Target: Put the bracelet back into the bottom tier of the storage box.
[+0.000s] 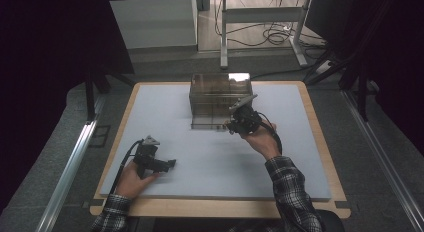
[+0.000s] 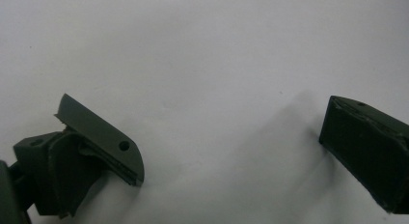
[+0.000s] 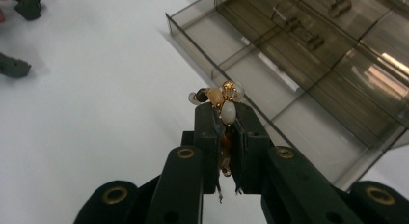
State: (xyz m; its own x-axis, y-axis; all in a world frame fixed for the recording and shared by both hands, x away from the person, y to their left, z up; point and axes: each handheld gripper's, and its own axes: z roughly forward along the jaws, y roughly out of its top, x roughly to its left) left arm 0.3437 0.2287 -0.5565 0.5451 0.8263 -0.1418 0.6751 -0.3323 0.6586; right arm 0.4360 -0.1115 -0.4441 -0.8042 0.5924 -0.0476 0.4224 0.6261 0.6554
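Observation:
My right gripper (image 3: 225,113) is shut on a beaded piece of jewellery (image 3: 221,96) with white, amber and gold beads that stick out above the jaw tips. It hovers just in front of a smoky transparent drawer box (image 3: 308,64), whose open drawer lies beside the jaws. In the high view the right gripper (image 1: 233,124) is at the front edge of that drawer box (image 1: 217,99). My left gripper (image 1: 171,163) rests low over the mat at the front left. In its own view the left gripper (image 2: 231,147) stands open, jaws wide apart with bare mat between them.
A pale blue-grey mat (image 1: 215,157) covers a wooden tabletop (image 1: 320,127). The drawer box stands at the mat's far middle. Dark floor, table legs and cables (image 1: 272,34) lie beyond the table. The left gripper's jaws (image 3: 14,64) appear at the upper left of the right gripper view.

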